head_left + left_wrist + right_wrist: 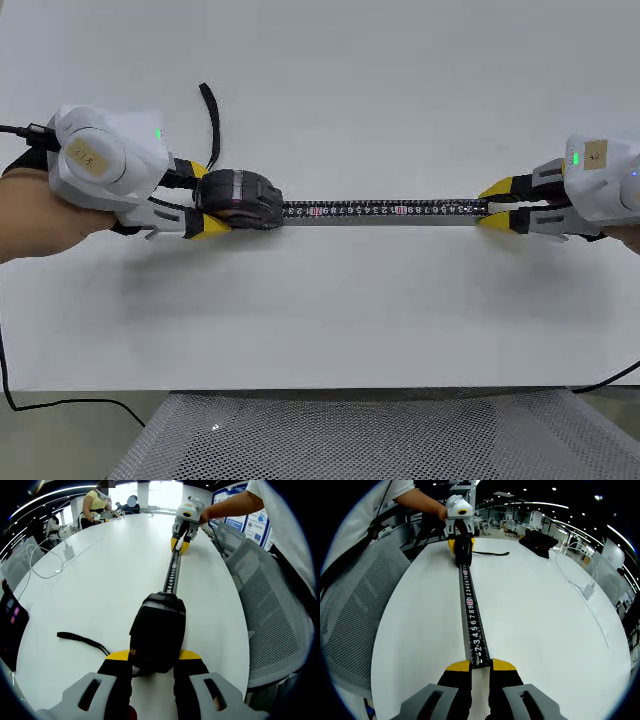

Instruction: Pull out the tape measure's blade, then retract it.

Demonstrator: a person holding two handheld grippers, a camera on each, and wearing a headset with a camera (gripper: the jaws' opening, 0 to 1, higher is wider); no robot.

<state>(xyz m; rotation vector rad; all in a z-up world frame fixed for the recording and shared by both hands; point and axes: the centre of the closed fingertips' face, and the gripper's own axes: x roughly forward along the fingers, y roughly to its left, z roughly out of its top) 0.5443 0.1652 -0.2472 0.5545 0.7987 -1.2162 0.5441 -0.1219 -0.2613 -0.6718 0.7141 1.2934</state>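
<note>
Left hand-held gripper (205, 198), right hand-held gripper (494, 206) clamped, well apart.

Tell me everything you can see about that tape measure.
The tape measure has a chunky black case that looks like plastic, clamped by the left gripper. Its dark blade, printed with white numbers, stretches straight over the white table to the right gripper, which pinches its end. A black strap trails behind the case.

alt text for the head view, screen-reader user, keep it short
The left gripper clamps a black tape measure case while the right gripper pinches the tip of its blade, pulled out straight between them over a white table. The case's black strap lies on the table behind.
</note>
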